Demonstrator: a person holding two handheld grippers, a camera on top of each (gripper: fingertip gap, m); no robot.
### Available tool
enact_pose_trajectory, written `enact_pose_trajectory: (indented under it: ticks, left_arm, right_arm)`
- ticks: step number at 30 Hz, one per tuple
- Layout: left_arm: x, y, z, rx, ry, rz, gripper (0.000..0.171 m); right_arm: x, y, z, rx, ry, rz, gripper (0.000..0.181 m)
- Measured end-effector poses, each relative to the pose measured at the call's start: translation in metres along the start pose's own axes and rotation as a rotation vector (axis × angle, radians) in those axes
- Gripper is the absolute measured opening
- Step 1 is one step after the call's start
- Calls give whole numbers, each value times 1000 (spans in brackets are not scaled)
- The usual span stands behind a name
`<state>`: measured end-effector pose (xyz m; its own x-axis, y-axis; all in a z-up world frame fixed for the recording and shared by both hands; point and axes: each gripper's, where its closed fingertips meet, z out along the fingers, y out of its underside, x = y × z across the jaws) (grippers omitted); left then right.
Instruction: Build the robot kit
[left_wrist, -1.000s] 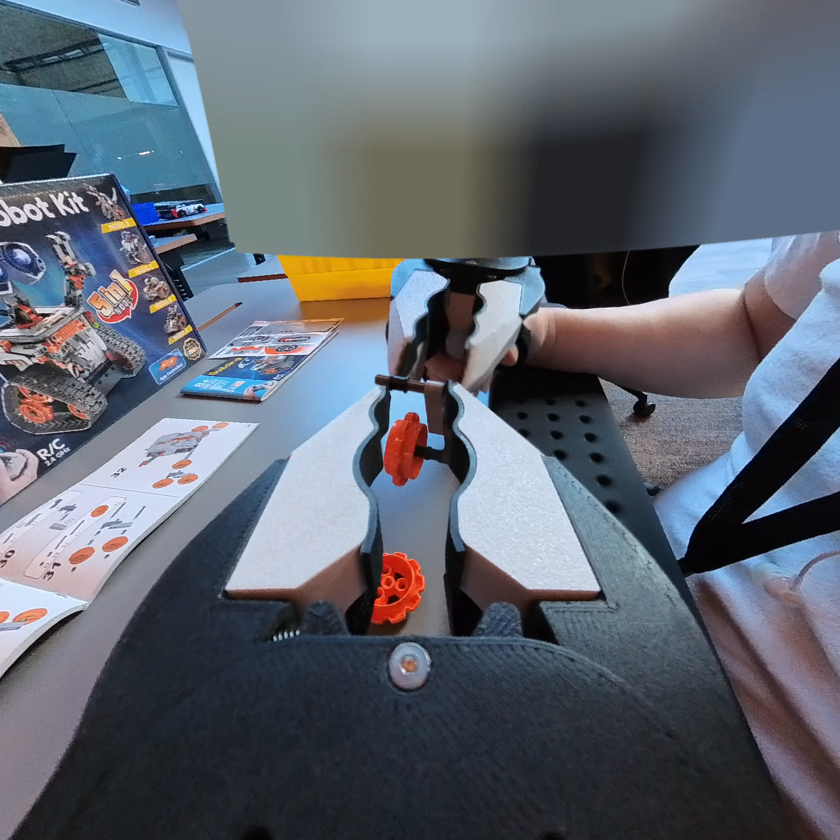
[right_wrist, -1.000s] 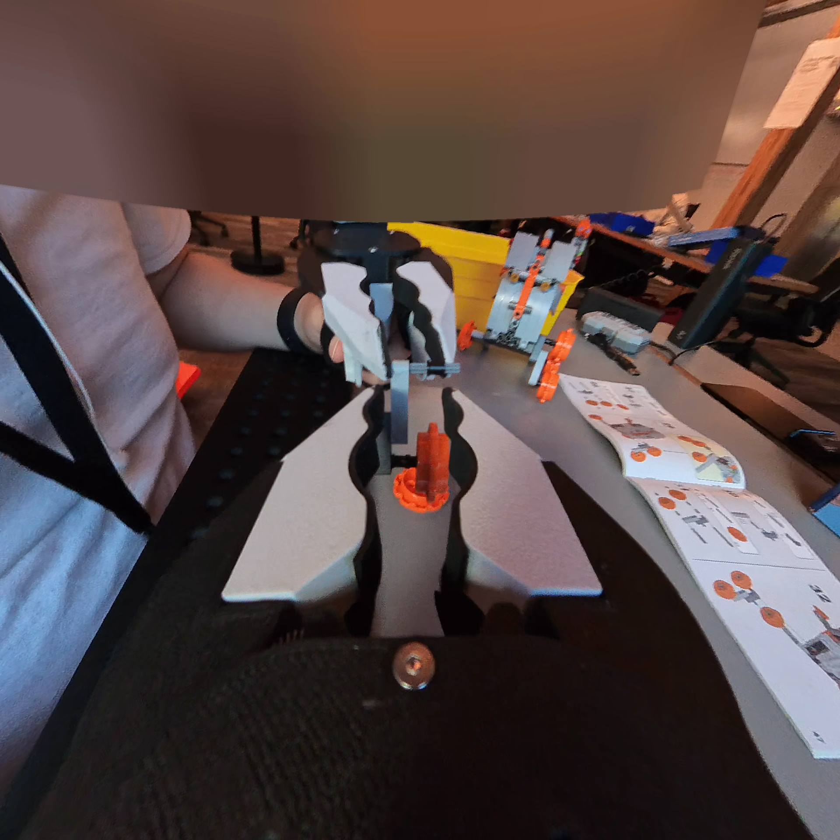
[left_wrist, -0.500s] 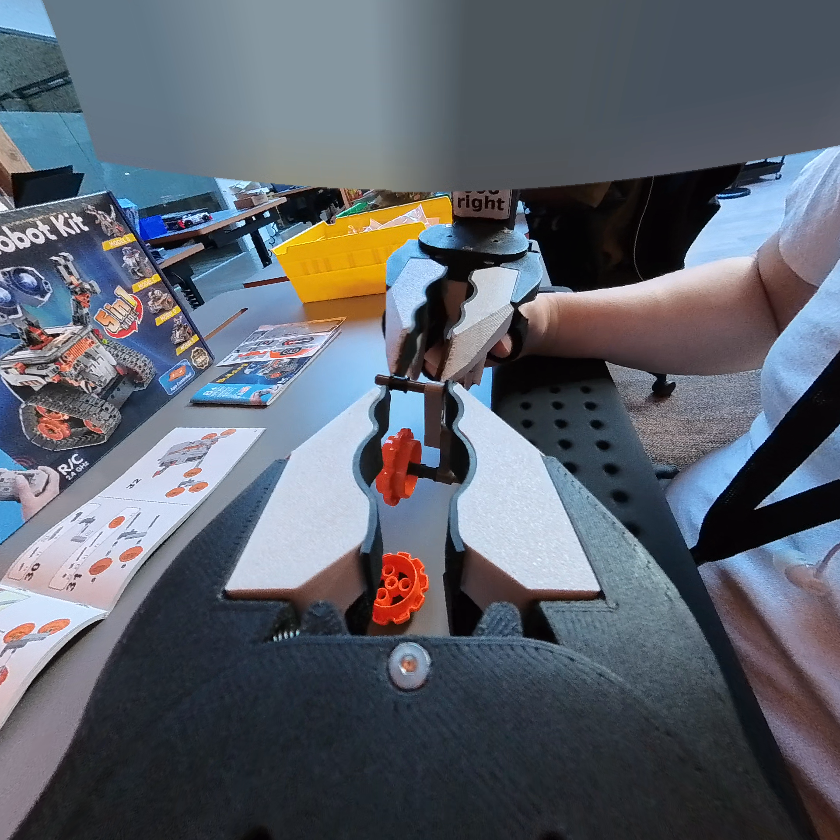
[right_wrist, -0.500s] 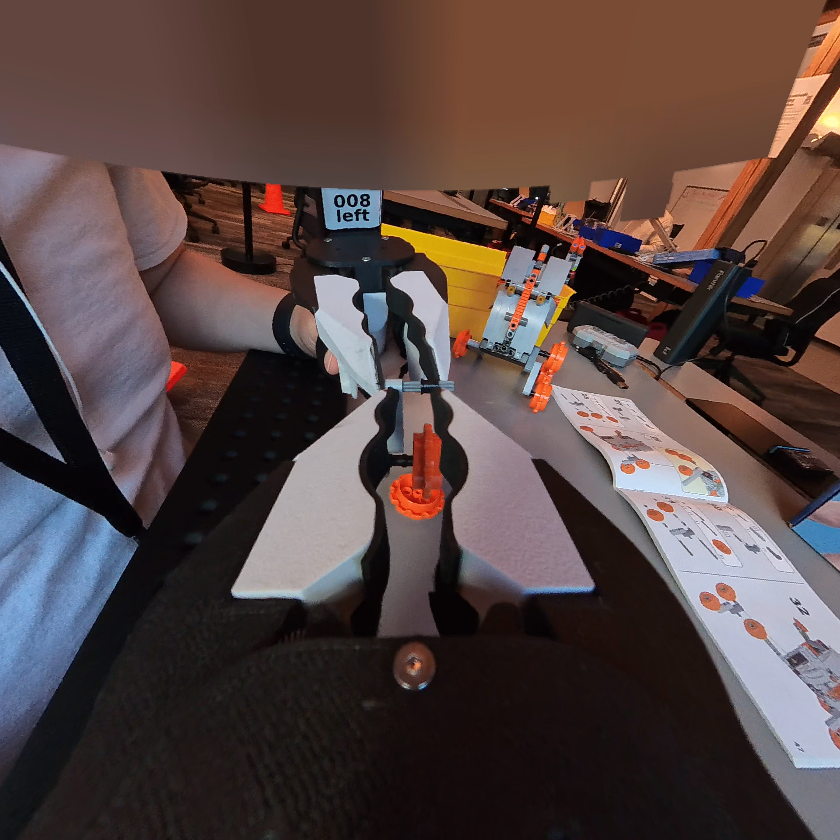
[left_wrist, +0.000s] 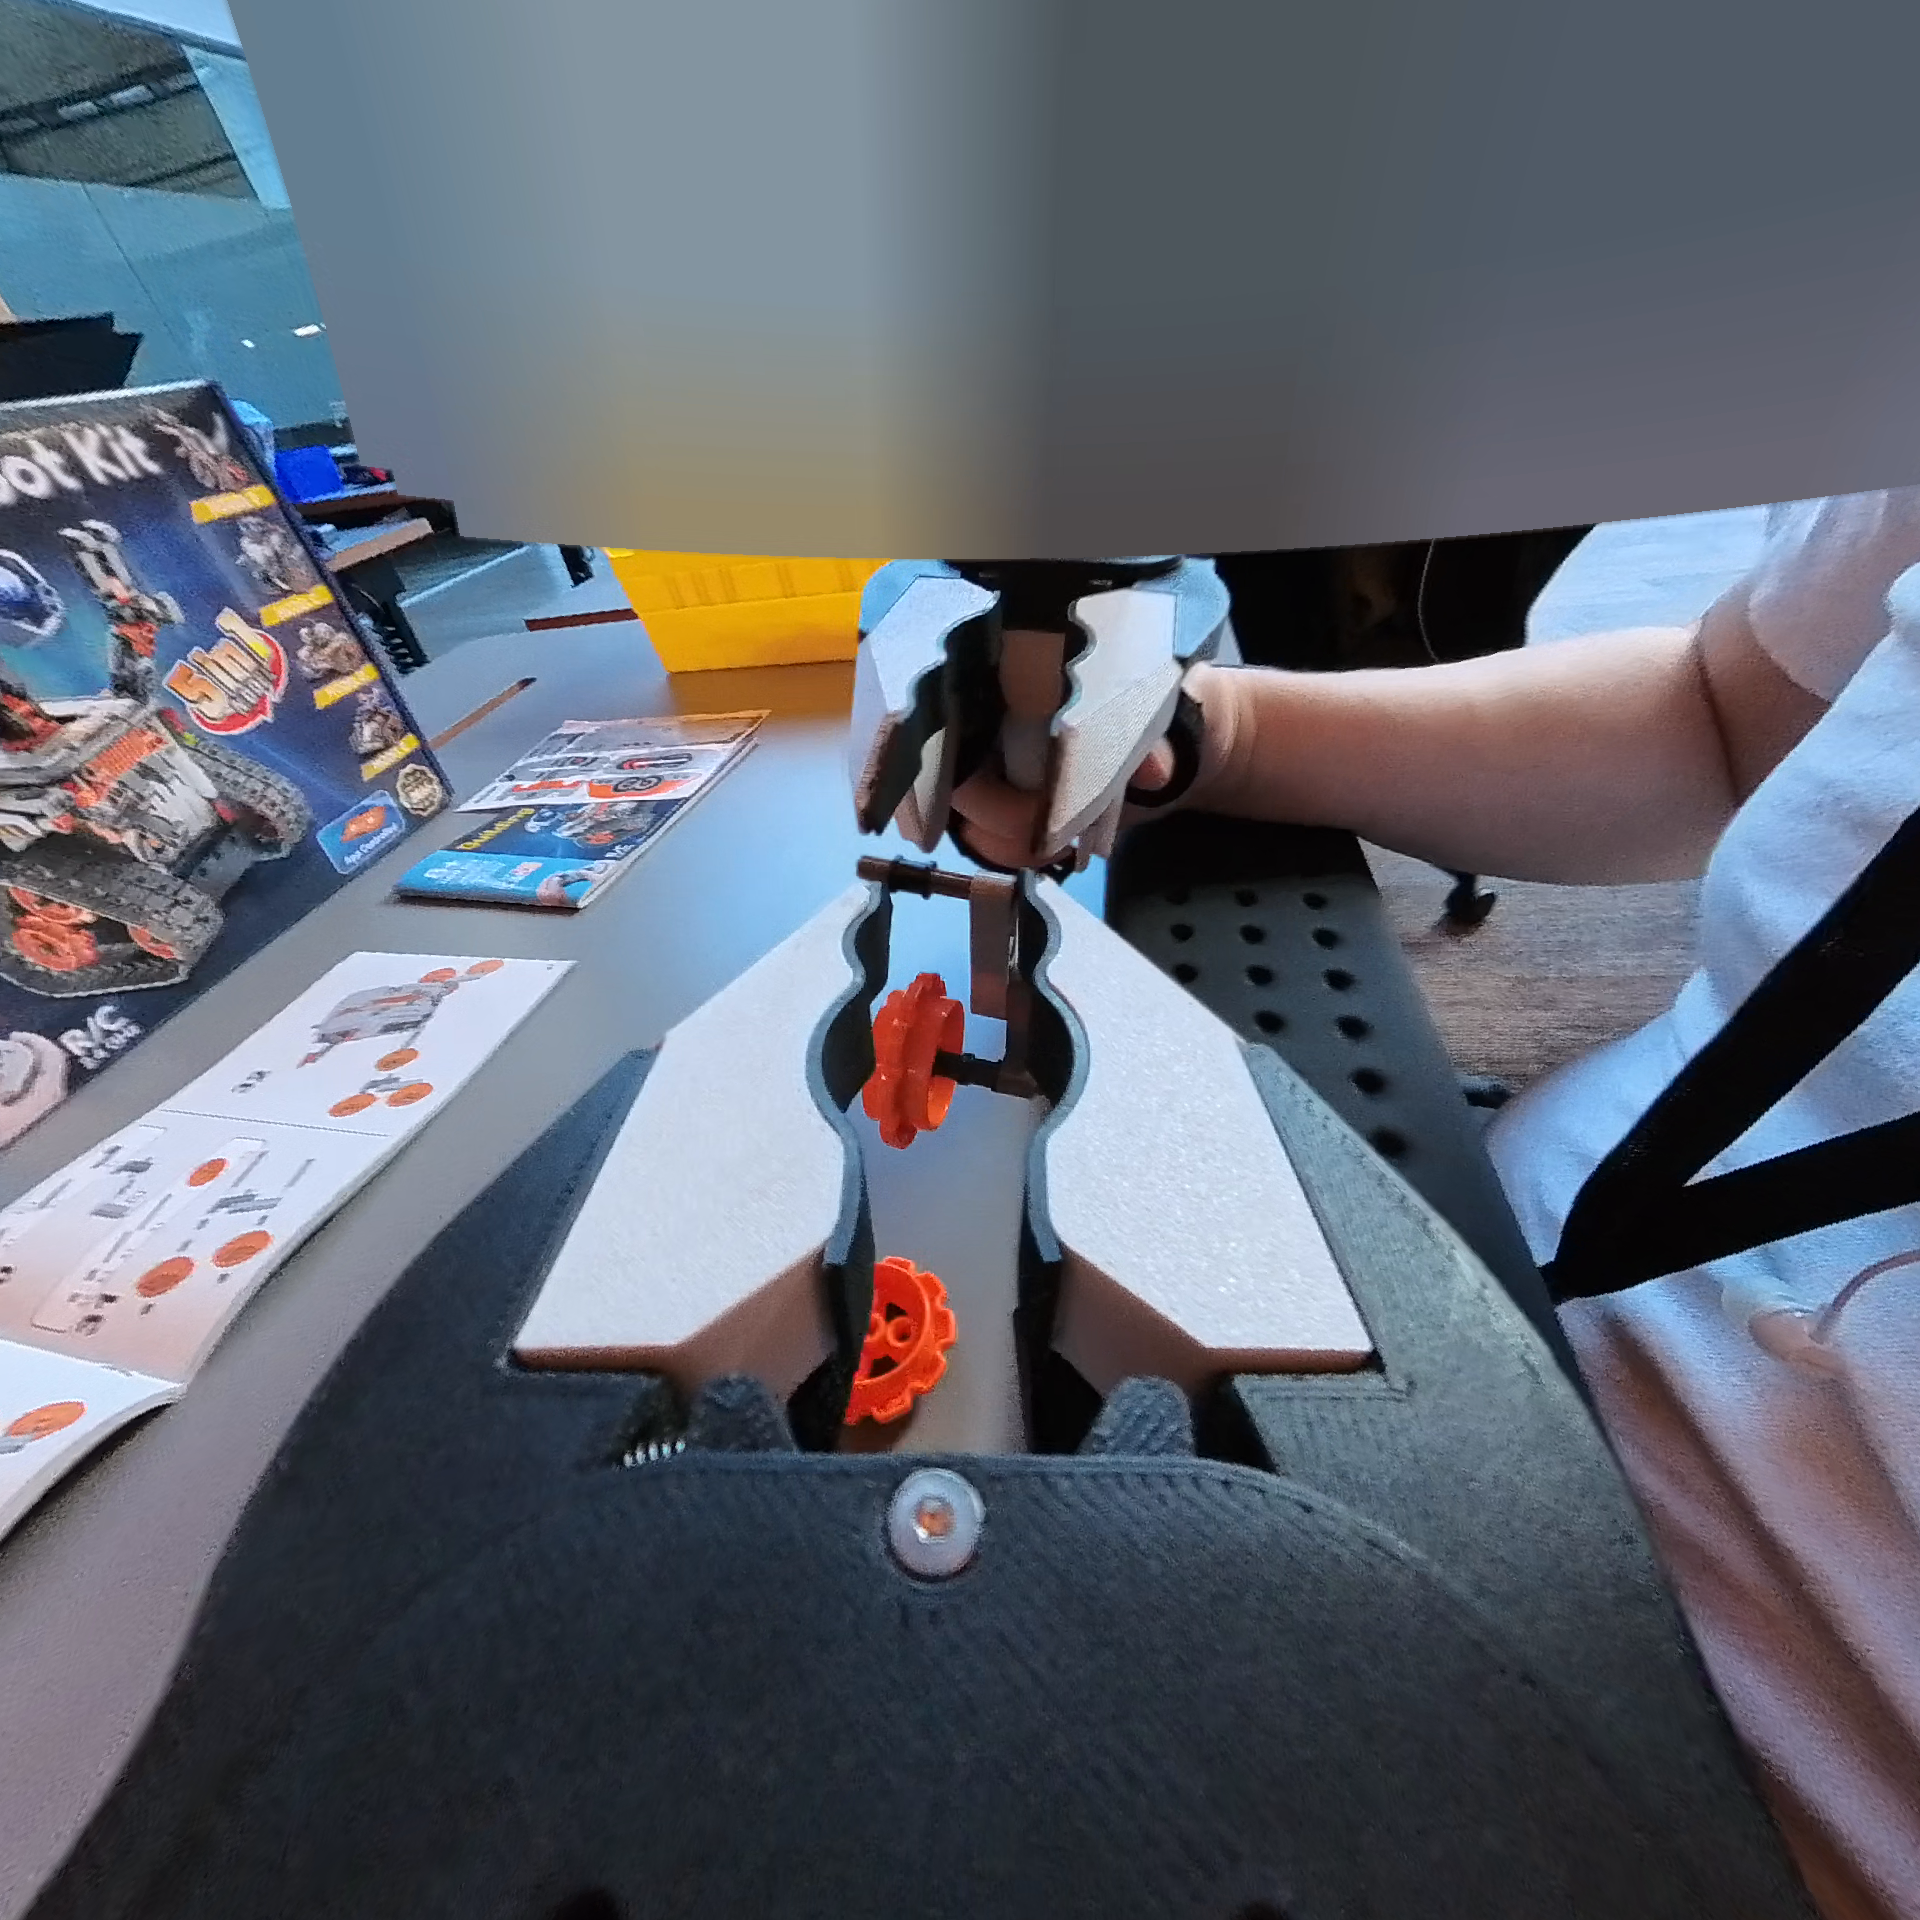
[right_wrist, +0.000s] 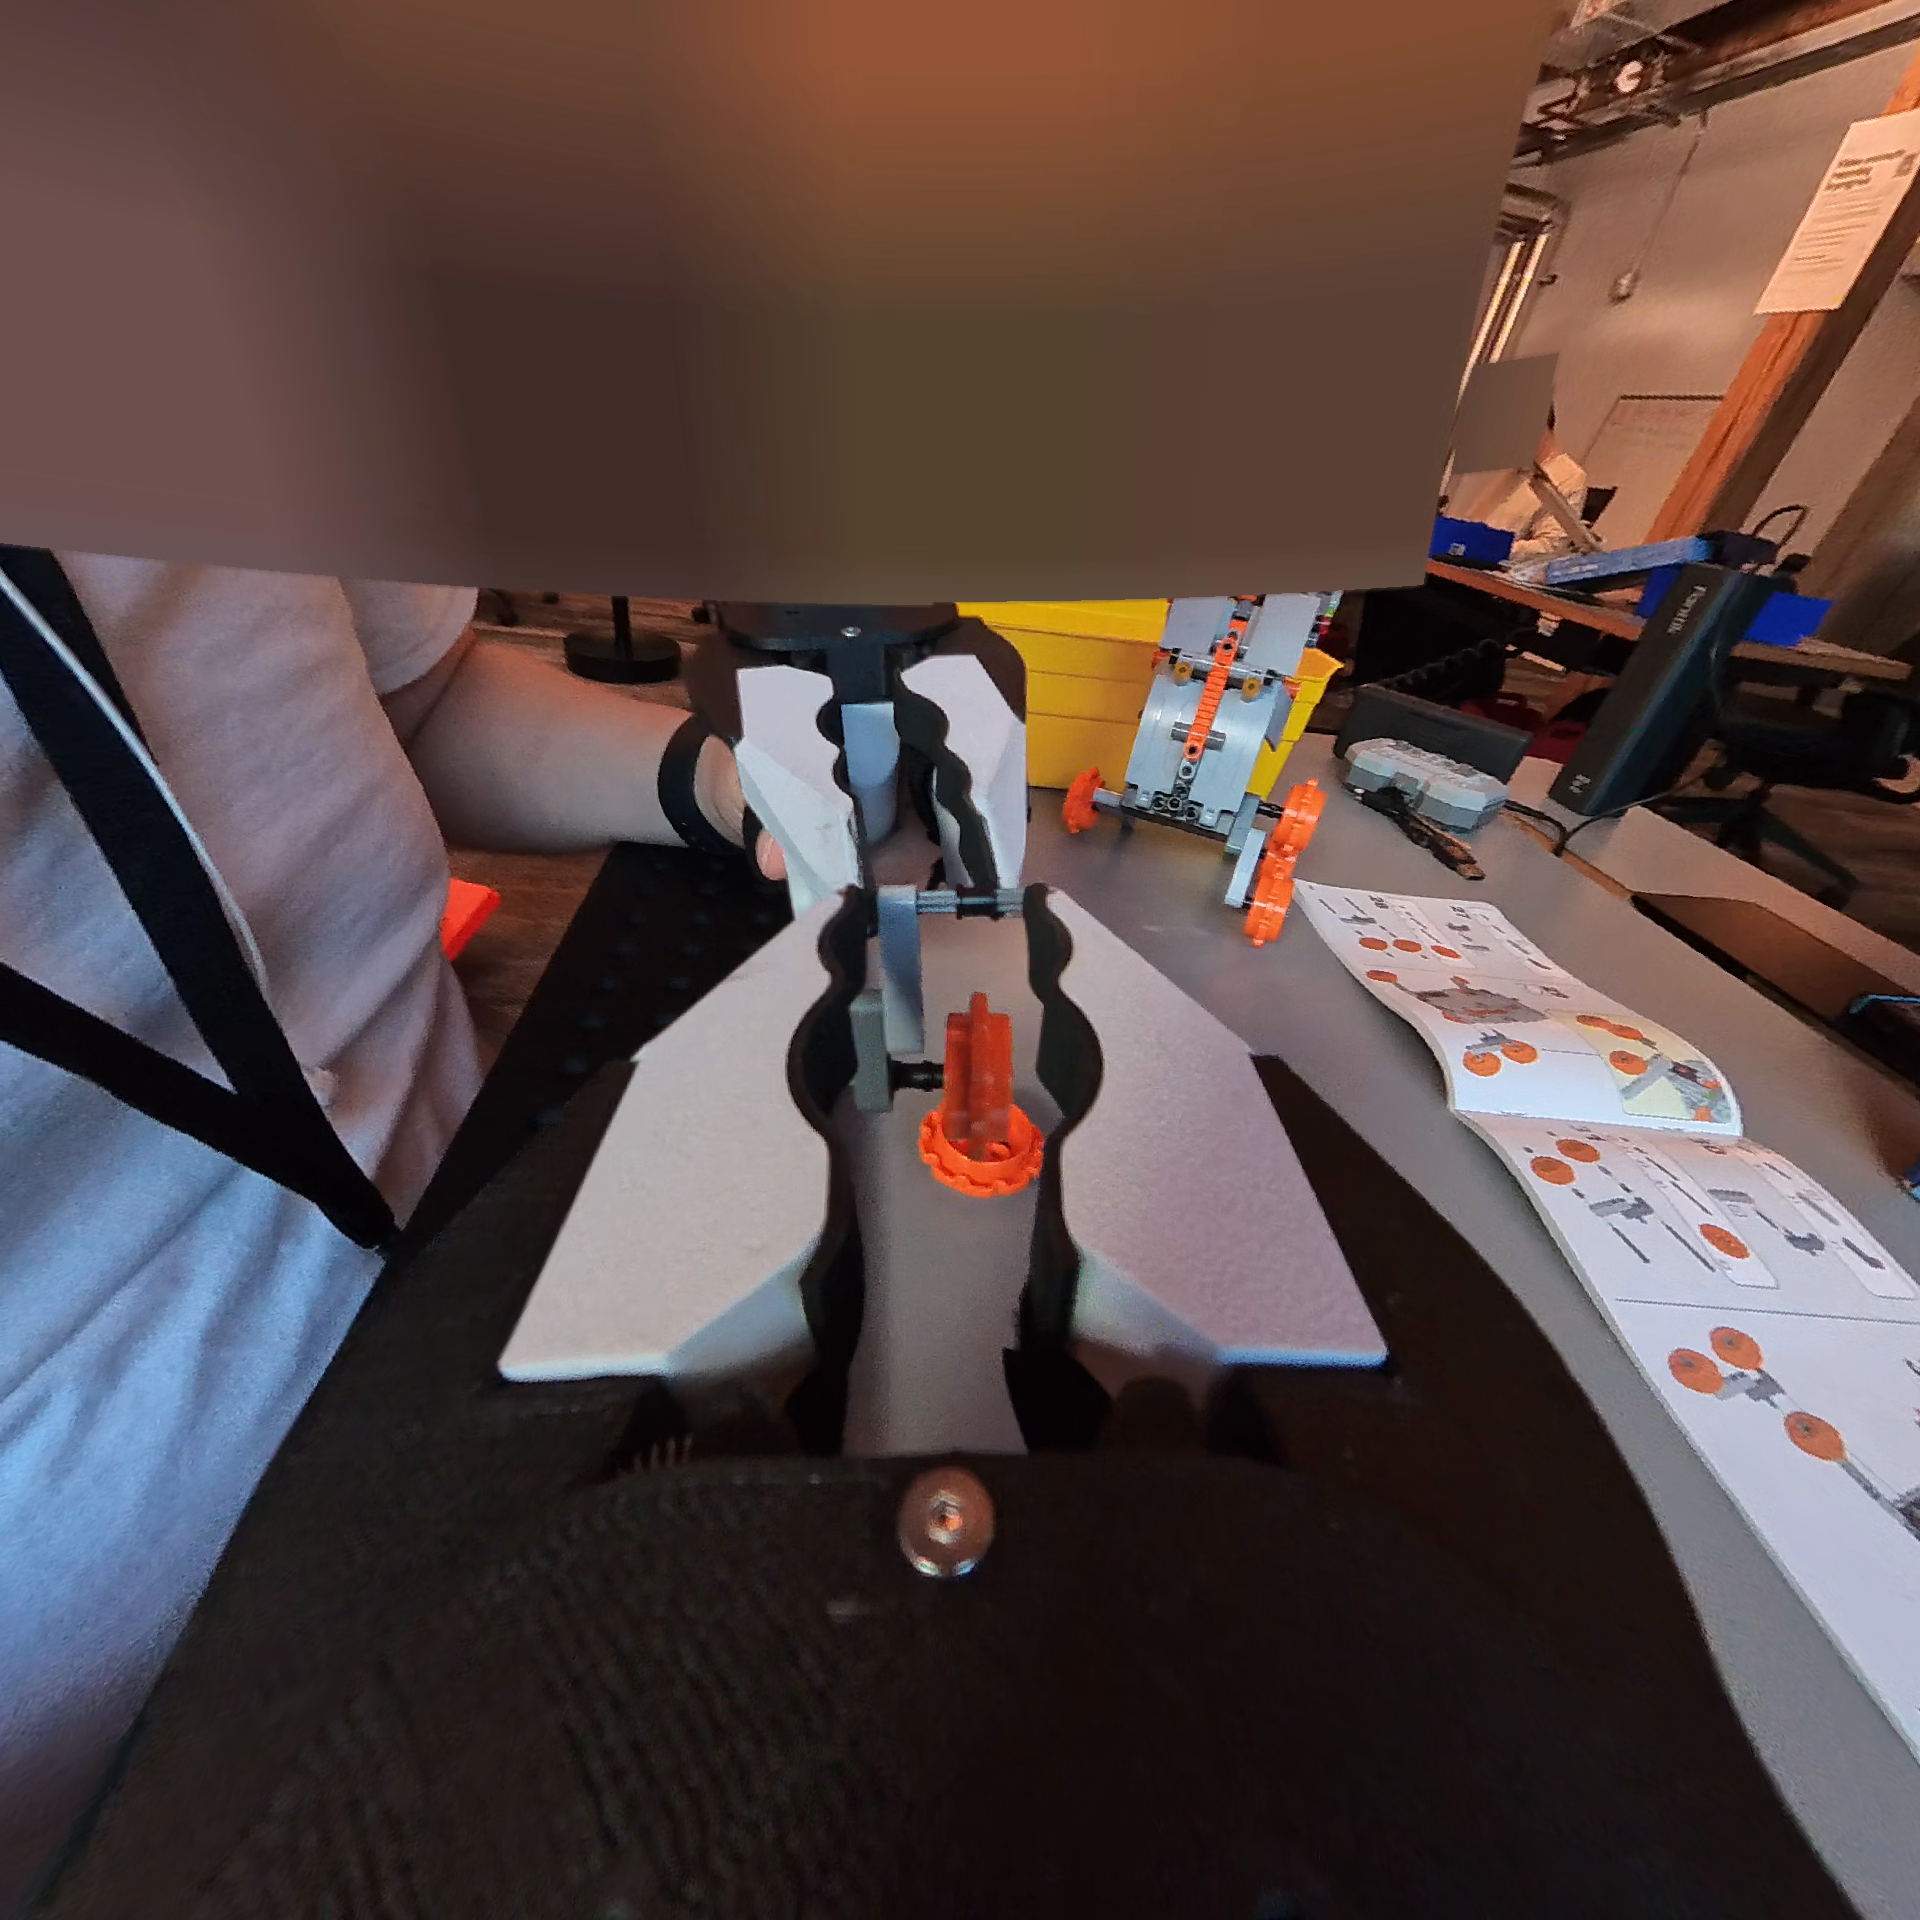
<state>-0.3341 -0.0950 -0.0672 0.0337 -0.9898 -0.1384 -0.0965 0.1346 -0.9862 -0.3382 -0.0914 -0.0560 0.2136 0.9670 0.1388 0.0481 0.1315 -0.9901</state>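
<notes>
My left gripper (left_wrist: 945, 888) is shut endwise on a small assembly: a dark axle (left_wrist: 914, 878) through a grey beam (left_wrist: 995, 966), with an orange gear (left_wrist: 906, 1060) on a pin at the beam's lower end. The assembly also shows in the right wrist view (right_wrist: 896, 966), its gear edge-on (right_wrist: 977, 1070). My right gripper (right_wrist: 945, 896) faces the left one tip to tip. Its fingertips flank the axle's ends with a narrow gap, and I cannot tell whether they press on it. A loose orange gear (left_wrist: 899, 1340) lies on the grey table below.
A kit box (left_wrist: 156, 727), an open instruction booklet (left_wrist: 260, 1143) and leaflets (left_wrist: 613, 810) lie to the left. A yellow bin (left_wrist: 748, 613) stands behind. A half-built grey and orange model (right_wrist: 1205, 748) and a grey box (right_wrist: 1423, 779) stand on the table. A black perforated board (left_wrist: 1299, 987) lies by the person's arm. The tips of both grippers are at nearly the same place. The left tips stand about 11 cm off the loose orange gear (left_wrist: 899, 1340).
The right gripper has come forward, so the axle now sits between its fingertips instead of just beyond them. The assembly stays fixed in the left gripper. Both cameras tilted slightly.
</notes>
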Motion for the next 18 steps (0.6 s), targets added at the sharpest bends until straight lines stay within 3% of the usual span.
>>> enact_pose_trajectory:
  ticks: [7,10,18]
  left_arm:
    - [-6,-10,-5,63,14,-108,22]
    - [-5,-9,-2,60,24,-128,22]
    - [-16,-6,-3,70,36,-292,22]
  right_arm:
    - [-3,16,11,-94,27,-63,32]
    - [-2,17,15,-95,31,-48,19]
    - [1,17,12,-74,-35,193,14]
